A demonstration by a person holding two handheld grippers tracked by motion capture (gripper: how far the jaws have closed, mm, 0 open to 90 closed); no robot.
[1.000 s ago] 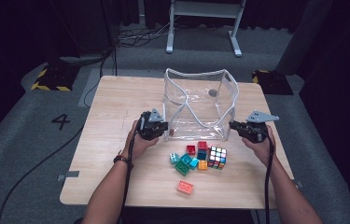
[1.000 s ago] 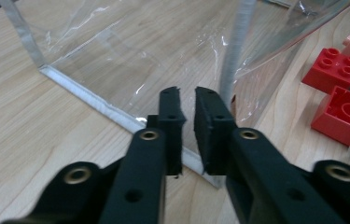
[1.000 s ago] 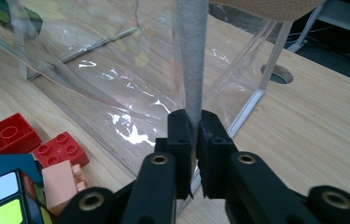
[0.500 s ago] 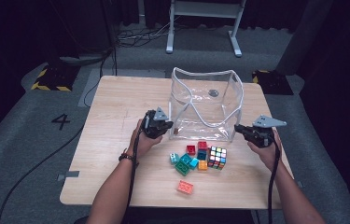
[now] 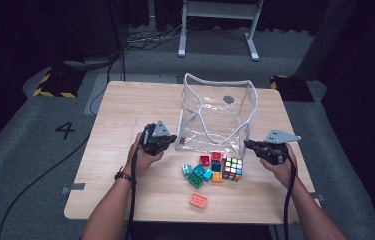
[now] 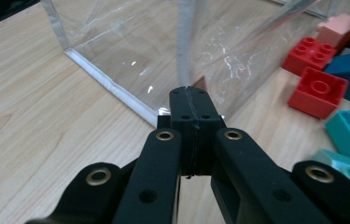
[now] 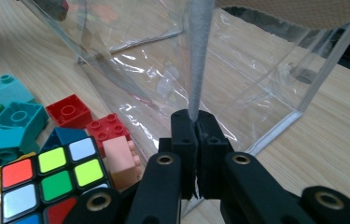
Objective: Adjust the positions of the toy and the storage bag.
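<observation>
grippers, left (image 5: 167,140) and right (image 5: 251,145), stay clamped on clear bag (image 5: 217,117), pulling its sides wider.

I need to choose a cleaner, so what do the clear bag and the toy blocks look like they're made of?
The clear square bag looks like soft glossy vinyl: see-through, with creases, glare streaks and a pale sewn edge binding. The coloured studded building blocks look like hard moulded plastic with a smooth sheen. Both are likely guesses from looks alone.

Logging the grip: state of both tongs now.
Left tongs: shut on the clear bag's grey strap.
Right tongs: shut on its other strap.
</observation>
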